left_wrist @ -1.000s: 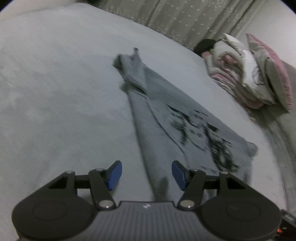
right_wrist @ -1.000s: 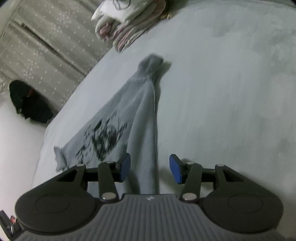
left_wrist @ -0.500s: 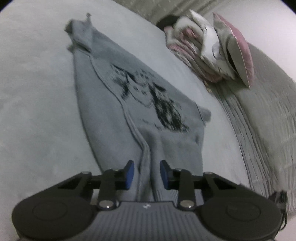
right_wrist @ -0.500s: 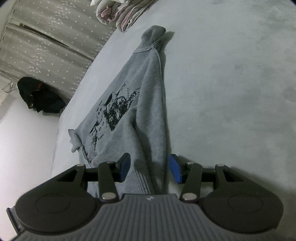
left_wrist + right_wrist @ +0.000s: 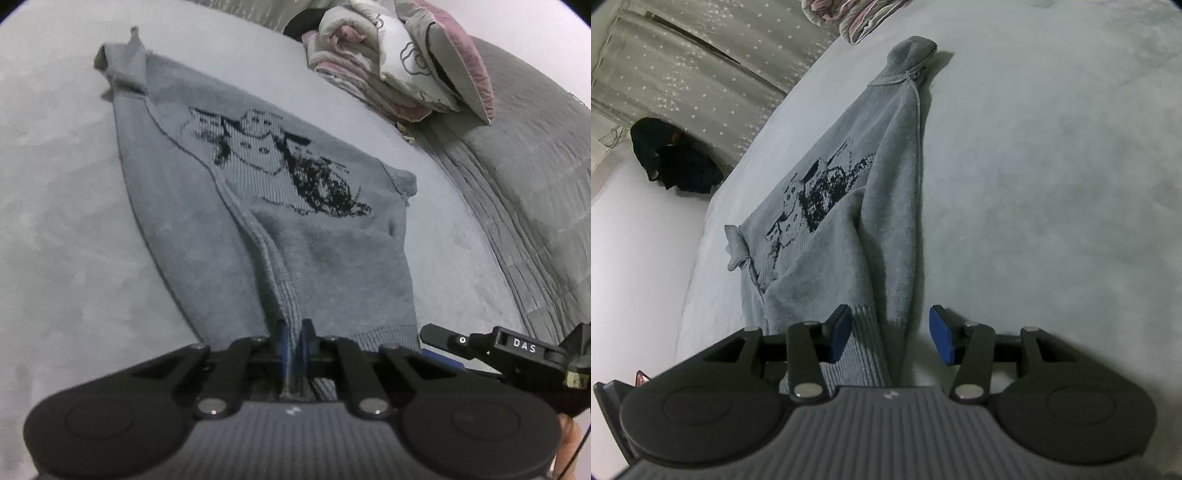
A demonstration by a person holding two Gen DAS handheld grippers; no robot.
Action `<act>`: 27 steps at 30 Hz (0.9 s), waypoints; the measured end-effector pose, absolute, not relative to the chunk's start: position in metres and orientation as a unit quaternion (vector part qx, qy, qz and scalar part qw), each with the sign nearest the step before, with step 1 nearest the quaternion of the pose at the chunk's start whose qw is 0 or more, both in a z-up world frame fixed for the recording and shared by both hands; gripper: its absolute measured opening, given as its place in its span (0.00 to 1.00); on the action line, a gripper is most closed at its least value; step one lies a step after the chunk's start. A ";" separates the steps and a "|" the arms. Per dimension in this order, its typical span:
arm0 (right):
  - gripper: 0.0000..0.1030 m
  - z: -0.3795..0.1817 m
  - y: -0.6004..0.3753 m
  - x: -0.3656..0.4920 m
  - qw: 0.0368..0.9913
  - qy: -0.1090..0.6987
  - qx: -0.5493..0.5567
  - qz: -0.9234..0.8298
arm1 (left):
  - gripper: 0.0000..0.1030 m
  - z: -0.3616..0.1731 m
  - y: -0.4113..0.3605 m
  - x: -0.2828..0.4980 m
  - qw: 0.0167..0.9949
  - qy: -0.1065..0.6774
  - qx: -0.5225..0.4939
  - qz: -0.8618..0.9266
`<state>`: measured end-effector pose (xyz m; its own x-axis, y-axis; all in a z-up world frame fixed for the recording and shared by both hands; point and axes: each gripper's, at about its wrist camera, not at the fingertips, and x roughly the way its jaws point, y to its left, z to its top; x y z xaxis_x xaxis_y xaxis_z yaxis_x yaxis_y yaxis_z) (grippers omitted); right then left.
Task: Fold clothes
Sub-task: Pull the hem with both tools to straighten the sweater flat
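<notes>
A grey knitted sweater (image 5: 229, 206) lies spread on the grey bed (image 5: 66, 221), its dark knitted picture facing up and its sleeves folded in over the body.

The left wrist view shows the left tool (image 5: 293, 349) clenched on a ribbed sleeve cuff (image 5: 290, 314): the two blue pads sit almost together with the knit pinched between them, and the sleeve runs away from them in a raised ridge toward the picture. This view alone also shows the heap of pink and white bedding (image 5: 373, 59) with a pillow (image 5: 458, 62) leaning on it at the far side, the grey quilted cover (image 5: 535, 184) along the right, and part of the other handheld device, marked "DAS" (image 5: 521, 345), at the lower right edge.

The right wrist view shows the right tool (image 5: 888, 338) released, its blue pads well apart. A ribbed cuff (image 5: 862, 354) lies in the gap, close to the left pad, but neither pad presses it; the right pad stands over bare bed (image 5: 1052, 184). Only this view takes in the star-dotted curtain (image 5: 701, 66), a dark bundle (image 5: 672, 158) below it beside the bed, and the sweater's far end bunched into a small peak (image 5: 912, 51).
</notes>
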<state>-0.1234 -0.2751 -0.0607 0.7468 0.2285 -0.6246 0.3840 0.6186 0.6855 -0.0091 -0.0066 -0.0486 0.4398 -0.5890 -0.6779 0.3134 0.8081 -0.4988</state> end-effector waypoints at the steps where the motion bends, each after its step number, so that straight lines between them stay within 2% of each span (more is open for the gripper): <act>1: 0.50 -0.060 -0.276 -0.124 0.827 0.353 0.434 -0.047 | 0.06 -0.046 -0.004 -0.011 0.837 0.452 -0.152 -0.270; 13: 0.50 -0.057 -0.277 -0.136 0.832 0.358 0.421 -0.042 | 0.04 -0.031 0.078 -0.040 0.861 0.421 -0.162 -0.234; 27: 0.50 -0.056 -0.268 -0.129 0.829 0.372 0.416 -0.046 | 0.04 -0.059 0.145 -0.045 0.864 0.440 -0.172 -0.174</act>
